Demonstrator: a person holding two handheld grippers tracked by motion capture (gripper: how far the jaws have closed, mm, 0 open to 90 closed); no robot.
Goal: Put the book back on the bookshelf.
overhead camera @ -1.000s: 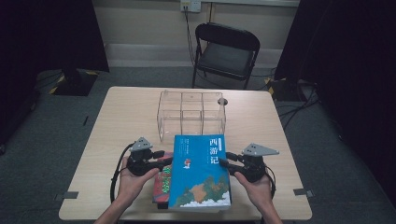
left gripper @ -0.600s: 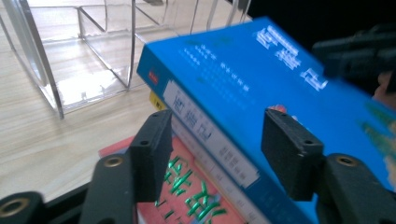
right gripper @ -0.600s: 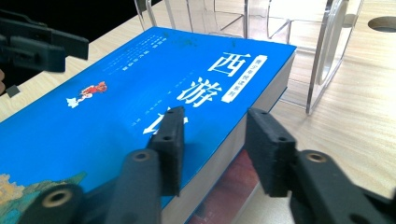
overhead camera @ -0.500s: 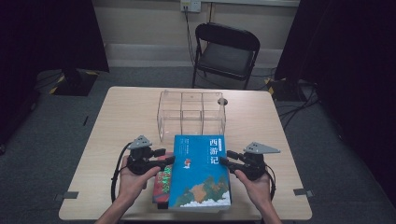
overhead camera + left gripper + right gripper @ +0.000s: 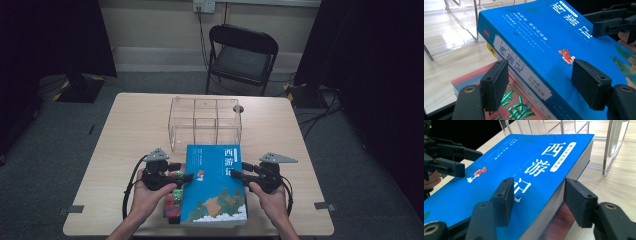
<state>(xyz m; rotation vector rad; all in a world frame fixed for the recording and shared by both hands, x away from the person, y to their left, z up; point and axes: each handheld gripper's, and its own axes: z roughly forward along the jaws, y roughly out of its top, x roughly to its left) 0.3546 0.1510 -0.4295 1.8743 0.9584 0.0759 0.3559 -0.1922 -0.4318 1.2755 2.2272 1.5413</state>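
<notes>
We see a pale wooden bench (image 5: 125, 145). On it stand a clear box (image 5: 205, 122) at the middle and, at the near edge, a book stack (image 5: 172, 206), blue book (image 5: 215, 185) topmost.

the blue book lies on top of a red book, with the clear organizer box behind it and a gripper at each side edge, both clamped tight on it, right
Not quite: neither is clamped. The left gripper and right gripper straddle the blue book's side edges with open jaws, which have just been opening; each gripper view shows gaps at the pads. The rest holds: the red book lies underneath, the clear organizer box behind.

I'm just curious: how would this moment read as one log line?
left gripper: opening, astride blue book | right gripper: opening, astride it
</notes>
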